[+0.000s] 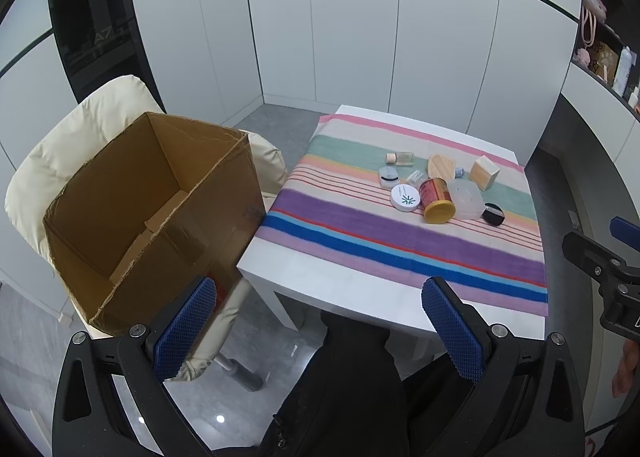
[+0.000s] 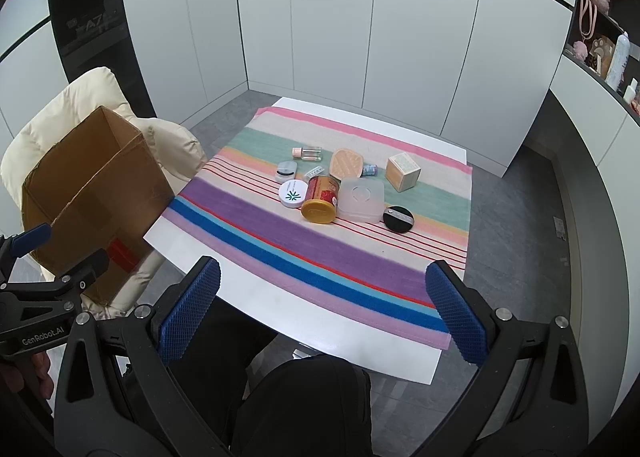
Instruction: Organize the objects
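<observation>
Ten or so small toiletry and cosmetic items sit bunched together on a striped multicolour cloth [image 2: 320,257] that covers a white square table [image 2: 248,297], nearer the table's far right corner than its near edge. None of them has been moved into the open brown cardboard box [image 1: 152,209], which rests on a cream padded chair [image 1: 80,129] just beside the table's left edge; what shows of the box's inside looks empty, so the sorting appears not yet begun.

The cluster includes a red tin with a gold lid lying on its side [image 2: 322,199], a round white jar lid with a green leaf mark [image 2: 293,193], a frosted translucent square plastic case [image 2: 361,198], a flat round black compact [image 2: 398,219], a tan cardboard cube [image 2: 403,171], a peach hexagonal compact [image 2: 346,163], a small clear bottle with a pink cap lying flat [image 2: 307,153] and a small grey oval case [image 2: 286,170]. Several touch one another.

The left gripper [image 1: 320,333] hovers off the table's near edge, its blue-padded fingers spread wide and holding nothing. The right gripper [image 2: 324,313] also hangs over the near edge, spread wide and empty, well apart from the cluster. A person's dark-clothed knees [image 2: 304,397] show below both.

Everything is left to do.
</observation>
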